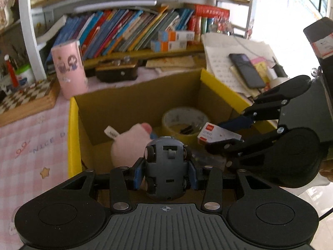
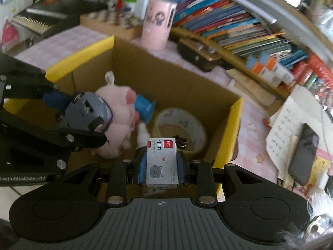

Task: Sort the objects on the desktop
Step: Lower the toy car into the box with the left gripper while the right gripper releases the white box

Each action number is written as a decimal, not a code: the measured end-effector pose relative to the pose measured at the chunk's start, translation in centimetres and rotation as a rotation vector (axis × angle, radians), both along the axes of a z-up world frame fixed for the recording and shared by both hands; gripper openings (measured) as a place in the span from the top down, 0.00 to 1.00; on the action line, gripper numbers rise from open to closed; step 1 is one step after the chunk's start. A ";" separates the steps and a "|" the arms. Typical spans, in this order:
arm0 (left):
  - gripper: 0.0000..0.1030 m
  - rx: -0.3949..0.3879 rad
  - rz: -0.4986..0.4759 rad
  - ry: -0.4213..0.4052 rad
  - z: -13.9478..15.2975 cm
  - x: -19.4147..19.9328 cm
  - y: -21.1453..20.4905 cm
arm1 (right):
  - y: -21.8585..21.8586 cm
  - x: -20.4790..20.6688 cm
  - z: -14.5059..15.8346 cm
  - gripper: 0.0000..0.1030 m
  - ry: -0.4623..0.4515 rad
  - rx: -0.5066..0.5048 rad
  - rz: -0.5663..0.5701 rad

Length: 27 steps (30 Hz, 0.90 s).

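Staple box (image 2: 162, 162) is pinched in the right gripper (image 2: 161, 166) above the cardboard box (image 2: 133, 62). A grey toy (image 1: 165, 164) is clamped by the left gripper (image 1: 165, 173).

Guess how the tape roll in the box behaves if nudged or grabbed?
The tape roll lies tilted in the cardboard box, so it probably slides, not rolls. Hollow ring: likely light. Its smooth curved side may slip between pads.

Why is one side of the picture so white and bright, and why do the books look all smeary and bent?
In the left wrist view, daylight from the window washes out the upper right corner; the books are softly blurred. In the right wrist view, the fisheye lens curves the bookshelf, and blur smears the pink cup, while the held staple box stays sharp.
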<state>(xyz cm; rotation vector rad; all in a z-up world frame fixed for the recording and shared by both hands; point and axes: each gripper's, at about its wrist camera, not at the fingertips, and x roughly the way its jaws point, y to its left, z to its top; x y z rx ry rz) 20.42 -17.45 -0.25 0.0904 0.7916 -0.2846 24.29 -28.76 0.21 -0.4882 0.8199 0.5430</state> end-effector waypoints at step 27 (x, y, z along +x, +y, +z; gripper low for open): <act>0.26 -0.072 0.108 -0.128 2.4 -3.4 2.0 | -0.9 -1.8 1.7 0.55 -0.034 0.084 -0.026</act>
